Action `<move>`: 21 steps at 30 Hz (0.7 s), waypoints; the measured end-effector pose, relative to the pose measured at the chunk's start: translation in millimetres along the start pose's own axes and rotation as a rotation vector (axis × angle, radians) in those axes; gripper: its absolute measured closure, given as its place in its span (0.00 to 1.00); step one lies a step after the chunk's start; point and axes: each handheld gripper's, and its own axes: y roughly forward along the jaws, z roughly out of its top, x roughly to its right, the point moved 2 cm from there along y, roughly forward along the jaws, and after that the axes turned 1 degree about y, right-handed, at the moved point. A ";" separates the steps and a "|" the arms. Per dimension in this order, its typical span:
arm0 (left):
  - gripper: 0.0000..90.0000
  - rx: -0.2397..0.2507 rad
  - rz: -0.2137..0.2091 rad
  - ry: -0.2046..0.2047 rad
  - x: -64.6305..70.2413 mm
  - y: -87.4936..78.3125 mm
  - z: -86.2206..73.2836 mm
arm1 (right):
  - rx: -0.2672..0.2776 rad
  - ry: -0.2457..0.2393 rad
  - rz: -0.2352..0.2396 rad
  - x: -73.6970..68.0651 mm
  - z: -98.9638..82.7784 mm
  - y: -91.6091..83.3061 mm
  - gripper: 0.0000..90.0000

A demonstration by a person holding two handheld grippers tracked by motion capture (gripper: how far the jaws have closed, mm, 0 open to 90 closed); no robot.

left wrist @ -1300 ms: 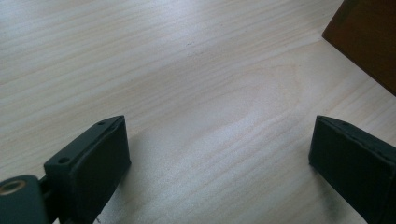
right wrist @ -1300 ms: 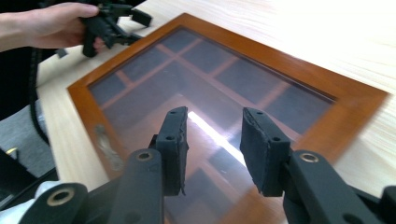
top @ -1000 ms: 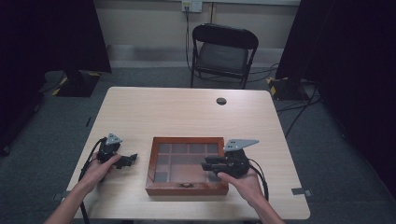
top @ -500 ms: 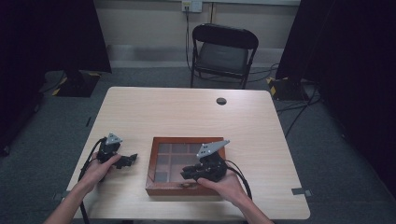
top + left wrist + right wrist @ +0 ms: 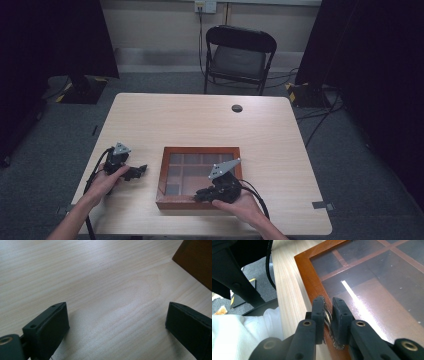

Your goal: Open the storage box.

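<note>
1. Grey carpet, dark curtains on both sides, black folding chair [image 5: 241,56] behind a light wood table [image 5: 200,117].
2. Wooden display box [image 5: 200,176] with a glass lid divided into a grid sits on the near half of the table, nearer the person's edge.
3. Small dark round thing [image 5: 237,108] lies on the far part of the table, well apart from the box.
4. Right gripper [image 5: 200,196] is at the box's near edge, hand behind it, grey plate on top, cable trailing off to the near side.
5. In the right gripper view, the right gripper [image 5: 328,312] has its jaws almost together, clamped on a small metal handle [image 5: 327,315] fixed to the box's front frame; toothed metal edges stick out above and below the pads.
6. Those jaws have just been closing, with the handle between them.
7. The handle sits between the two pads near their tips, over the red-brown frame, with the glass lid just beyond.
8. Left gripper [image 5: 141,170] rests on the table left of the box, apart from it, in the person's left hand [image 5: 107,180].
9. In the left gripper view, the left gripper [image 5: 117,315] has its jaws wide apart over bare tabletop, with a corner of the box [image 5: 197,262] at upper right.
</note>
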 end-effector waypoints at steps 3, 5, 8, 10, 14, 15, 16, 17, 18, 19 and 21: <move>0.05 0.000 -0.001 0.000 0.0 0.1 0.0 | 0.002 -0.010 -0.006 -1.5 -0.5 0.2 0.90; 0.05 0.002 -0.001 -0.002 0.2 0.2 0.0 | 0.003 -0.015 -0.006 -1.4 -0.7 0.2 0.90; 0.04 0.002 -0.001 -0.002 0.2 0.3 0.0 | 0.006 -0.017 -0.007 -1.6 -1.0 0.4 0.90; 0.04 0.002 0.001 -0.002 0.3 0.4 0.1 | 0.008 -0.019 -0.009 -1.9 -1.1 0.5 0.90; 0.04 0.001 0.001 -0.001 0.2 0.4 0.1 | 0.000 -0.035 -0.017 -3.0 -0.3 0.5 0.91; 0.04 0.001 0.000 -0.002 0.2 0.4 0.1 | -0.002 -0.045 -0.019 -3.0 0.1 0.6 0.91; 0.04 0.002 0.001 -0.003 0.3 0.4 0.1 | -0.009 -0.047 -0.018 -3.0 0.8 0.4 0.91; 0.04 0.001 0.000 -0.002 0.2 0.4 0.1 | -0.011 -0.044 -0.015 -2.9 1.0 0.5 0.91; 0.04 0.002 0.001 -0.003 0.3 0.4 0.1 | -0.014 -0.046 -0.013 -2.6 1.4 0.5 0.91; 0.04 0.001 0.000 -0.002 0.2 0.4 0.1 | -0.016 -0.047 -0.013 -2.7 1.8 0.6 0.91; 0.04 0.001 0.000 -0.002 0.2 0.4 0.1 | -0.018 -0.042 -0.011 -2.2 2.0 0.6 0.91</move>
